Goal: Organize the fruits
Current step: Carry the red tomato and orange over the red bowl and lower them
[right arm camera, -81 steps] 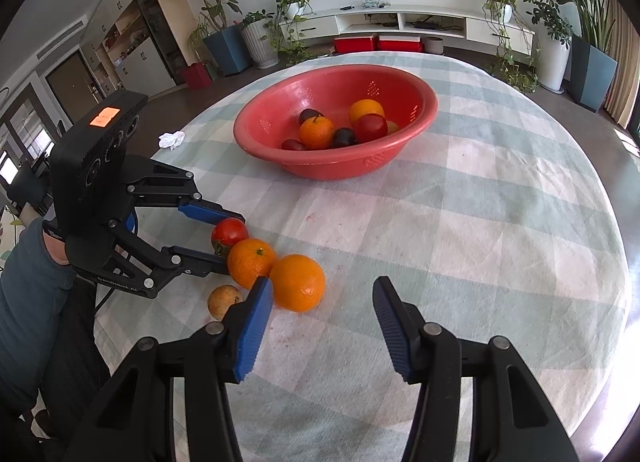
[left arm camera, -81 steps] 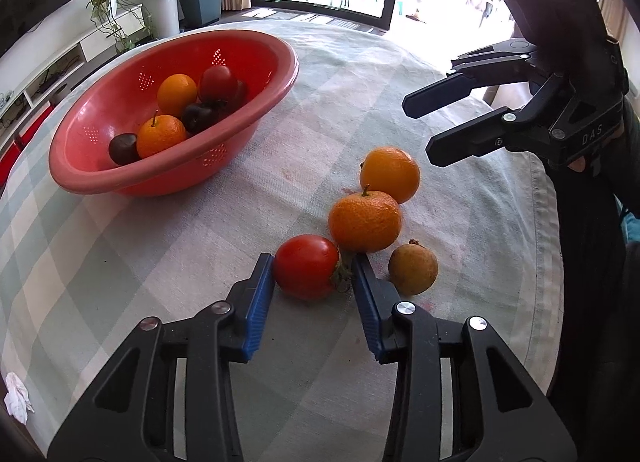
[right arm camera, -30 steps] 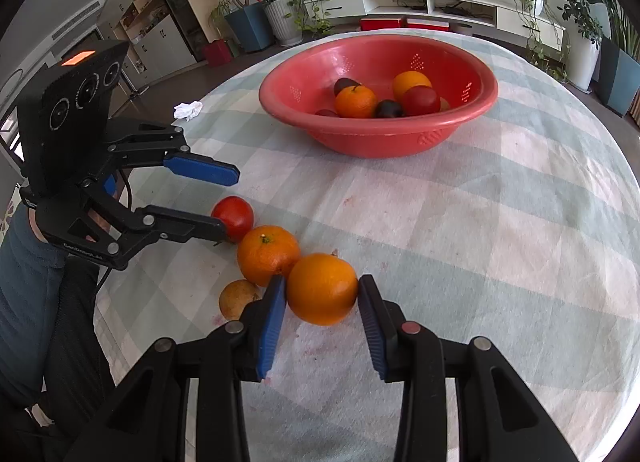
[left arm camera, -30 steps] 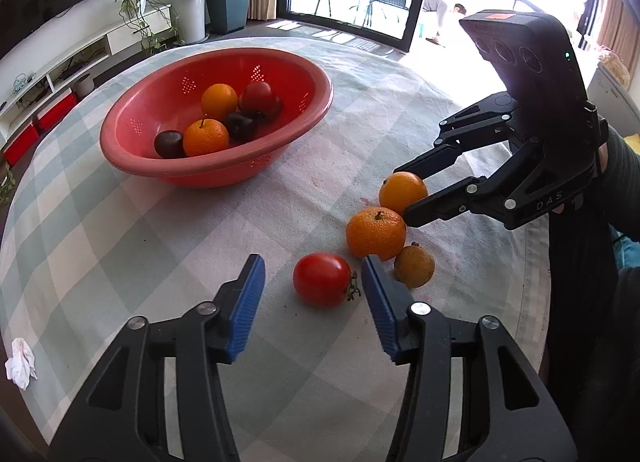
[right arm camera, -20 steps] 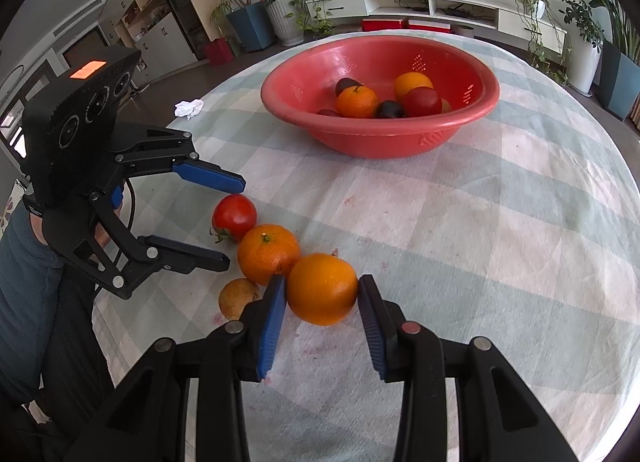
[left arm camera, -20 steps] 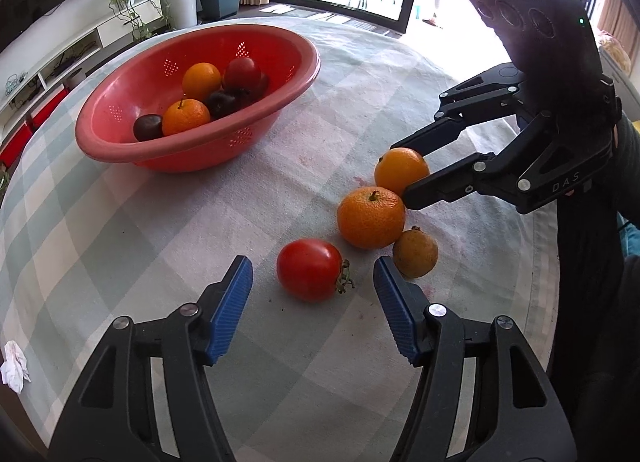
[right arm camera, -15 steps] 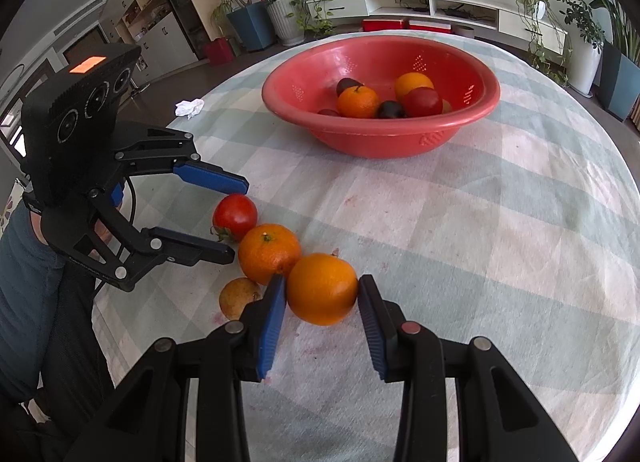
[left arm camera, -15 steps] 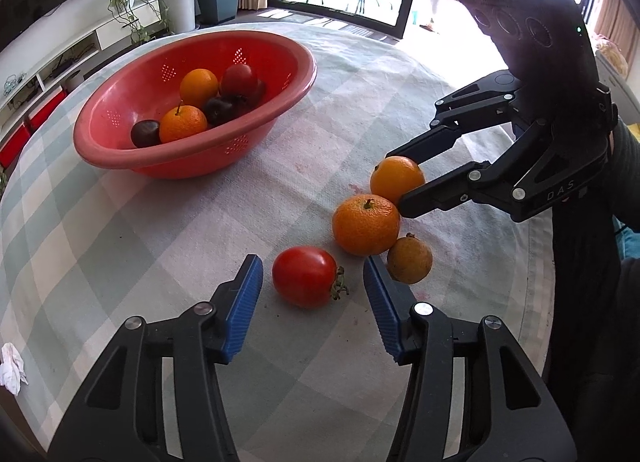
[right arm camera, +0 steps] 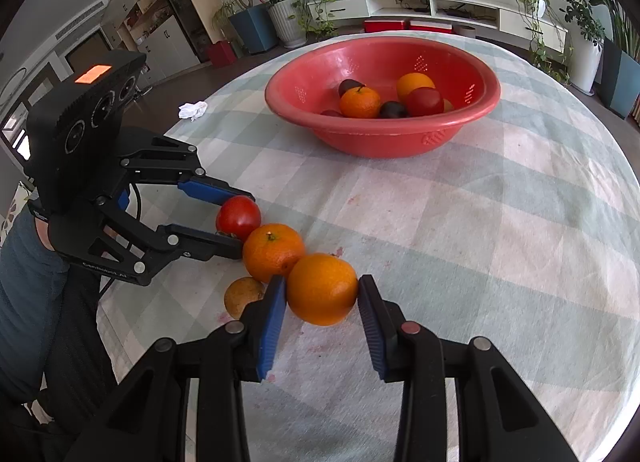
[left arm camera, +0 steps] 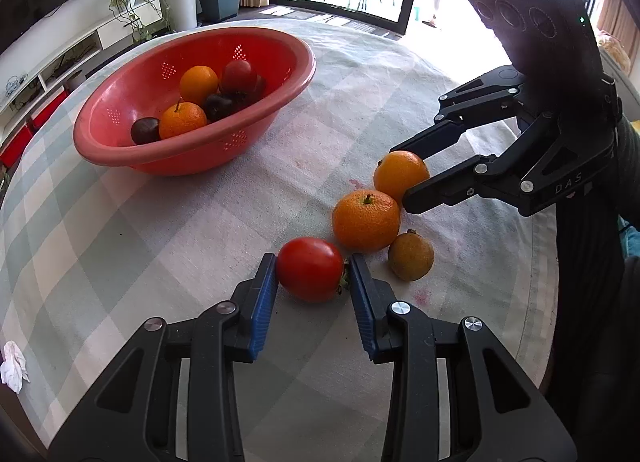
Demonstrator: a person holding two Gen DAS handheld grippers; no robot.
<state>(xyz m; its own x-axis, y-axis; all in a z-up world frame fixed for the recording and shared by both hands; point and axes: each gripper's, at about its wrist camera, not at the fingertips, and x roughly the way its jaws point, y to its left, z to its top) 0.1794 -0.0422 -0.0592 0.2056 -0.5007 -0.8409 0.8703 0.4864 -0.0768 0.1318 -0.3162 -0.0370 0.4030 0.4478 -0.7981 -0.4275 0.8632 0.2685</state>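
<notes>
Left gripper (left arm camera: 313, 277) is closing its fingers round the tomato (left arm camera: 310, 269) on the worktop; the right gripper (right arm camera: 322, 298) already pinches an orange (right arm camera: 322, 289). Squeeze gently, lift straight, then head for the red bowl (left arm camera: 192, 149).

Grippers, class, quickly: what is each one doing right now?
Left gripper: closing around the round red tomato.
Right gripper: shut on the smooth orange.

Your bowl (right arm camera: 476, 109) sits far back on the table (right arm camera: 520, 221), fruit inside. In front: tomato (right arm camera: 238, 215), mandarin (right arm camera: 273, 252), orange (right arm camera: 322, 289) touching in a diagonal row; small fruit (right arm camera: 244, 297) just beside the mandarin, nearer you.
</notes>
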